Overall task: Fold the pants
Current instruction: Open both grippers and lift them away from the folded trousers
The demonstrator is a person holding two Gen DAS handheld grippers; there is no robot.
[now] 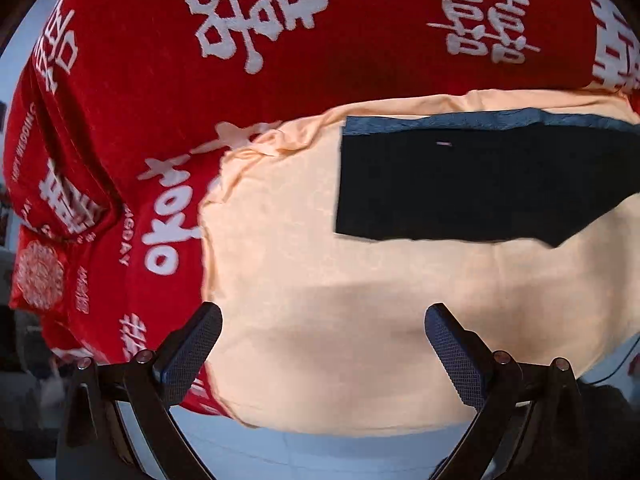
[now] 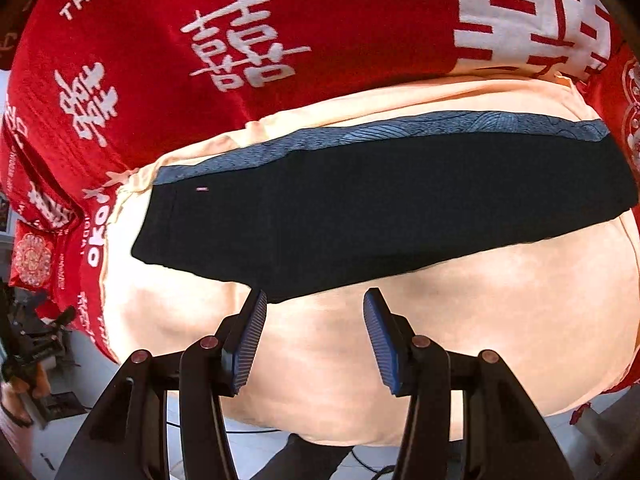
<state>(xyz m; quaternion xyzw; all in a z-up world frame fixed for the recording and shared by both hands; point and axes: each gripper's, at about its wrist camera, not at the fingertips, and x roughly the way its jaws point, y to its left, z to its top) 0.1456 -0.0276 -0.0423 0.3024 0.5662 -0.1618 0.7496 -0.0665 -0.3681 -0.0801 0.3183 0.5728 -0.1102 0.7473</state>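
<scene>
**Dark pants lie flat on peach cloth as two empty grippers wait short of the near edge**

A pair of dark pants (image 2: 380,208), apparently already doubled into one long band, lies flat on a peach cloth (image 2: 480,320) spread over a red blanket (image 2: 280,20) printed with white characters. In the right wrist view the band's long axis runs from about 8 o'clock to 2 o'clock. A blue-grey patterned strip follows its far edge. The squared-off end points toward 8 o'clock; which end is the waistband cannot be told. The left wrist view shows the same pants (image 1: 460,184) at upper right, lying from 9 toward 3 o'clock.

The right gripper (image 2: 314,336) is spread wide and holds nothing, its left finger close to the near hem of the pants, whether touching is unclear. The left gripper (image 1: 324,344) is likewise released and empty, well apart from the garment, over bare peach cloth.

The likely hazards: a pinch at the hem could catch the loose peach cloth along with the pants and drag it. Gripping only the top layer would let the layers split and the band skew. Lifting one end with the other unsupported could leave a crooked fold.
</scene>
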